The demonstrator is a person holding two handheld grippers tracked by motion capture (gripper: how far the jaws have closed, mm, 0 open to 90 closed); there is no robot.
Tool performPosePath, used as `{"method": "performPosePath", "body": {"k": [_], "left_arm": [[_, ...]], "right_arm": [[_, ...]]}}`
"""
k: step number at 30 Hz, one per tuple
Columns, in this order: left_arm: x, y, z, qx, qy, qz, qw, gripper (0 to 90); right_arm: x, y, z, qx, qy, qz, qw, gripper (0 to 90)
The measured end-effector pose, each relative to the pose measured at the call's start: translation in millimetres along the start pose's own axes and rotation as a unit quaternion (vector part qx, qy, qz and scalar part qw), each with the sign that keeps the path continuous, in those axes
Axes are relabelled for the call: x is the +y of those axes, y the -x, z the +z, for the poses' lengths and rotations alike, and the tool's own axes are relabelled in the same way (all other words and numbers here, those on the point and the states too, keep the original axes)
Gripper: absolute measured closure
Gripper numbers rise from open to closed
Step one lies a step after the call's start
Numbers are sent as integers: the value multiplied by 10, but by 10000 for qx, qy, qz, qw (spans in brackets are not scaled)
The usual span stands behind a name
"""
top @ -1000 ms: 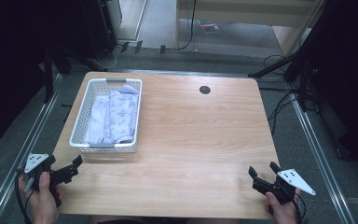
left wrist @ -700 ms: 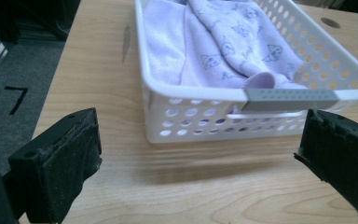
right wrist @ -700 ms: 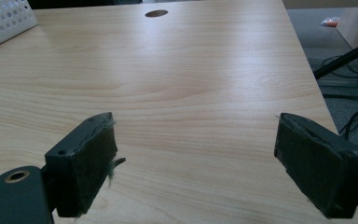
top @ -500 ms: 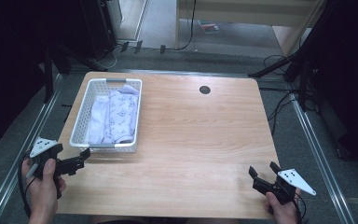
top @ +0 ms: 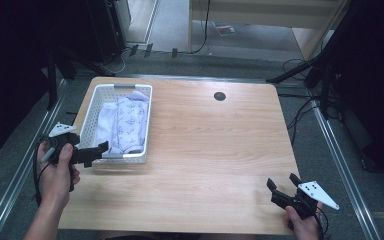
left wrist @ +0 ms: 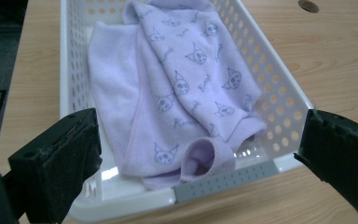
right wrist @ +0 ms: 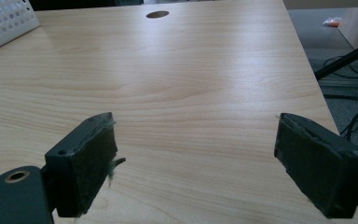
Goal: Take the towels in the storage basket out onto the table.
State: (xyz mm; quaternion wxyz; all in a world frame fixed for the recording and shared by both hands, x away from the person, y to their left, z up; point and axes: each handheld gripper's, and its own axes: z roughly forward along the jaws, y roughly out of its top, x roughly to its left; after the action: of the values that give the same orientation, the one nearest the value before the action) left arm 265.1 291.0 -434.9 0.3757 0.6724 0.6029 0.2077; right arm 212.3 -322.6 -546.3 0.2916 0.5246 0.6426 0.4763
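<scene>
A white perforated basket (top: pixel 91 107) sits at the left of the wooden tabletop (top: pixel 210 150), holding a crumpled lilac cloth (left wrist: pixel 177 93) printed with small cartoon faces; the cloth fills most of the basket floor, one rolled hem lying against the near wall. The left gripper (top: pixel 96 151) hovers at the basket's near end, fingers (left wrist: pixel 58 161) spread wide, the cloth just beyond and between them, untouched. The right gripper (top: pixel 284 186) rests over the near right corner of the tabletop, fingers (right wrist: pixel 84 161) wide apart over bare wood, well apart from the basket.
</scene>
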Motion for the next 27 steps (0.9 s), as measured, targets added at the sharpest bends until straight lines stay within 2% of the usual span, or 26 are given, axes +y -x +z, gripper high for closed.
{"method": "performPosePath", "body": {"k": [1, 13, 17, 19, 25, 27], "left_arm": [[51, 8, 48, -33, -90, -5, 10000, 0], [288, 59, 321, -95, -421, -34, 9991, 0], [327, 76, 407, -44, -567, 23, 9984, 0], [373, 78, 489, -112, -709, -18, 9974, 0], [458, 62, 612, -169, -846, -88, 9962, 0], [509, 64, 684, -64, -939, -78, 9955, 0]], "right_arm": [[0, 1, -2, 3, 5, -2, 10000, 131], [0, 2, -3, 12, 7, 1, 10000, 131], [-1, 1, -4, 18, 15, 4, 10000, 131], [-1, 1, -4, 20, 11, 0, 10000, 131], [-1, 1, -4, 19, 11, 1, 10000, 131], [-1, 1, -4, 21, 13, 1, 10000, 131]]}}
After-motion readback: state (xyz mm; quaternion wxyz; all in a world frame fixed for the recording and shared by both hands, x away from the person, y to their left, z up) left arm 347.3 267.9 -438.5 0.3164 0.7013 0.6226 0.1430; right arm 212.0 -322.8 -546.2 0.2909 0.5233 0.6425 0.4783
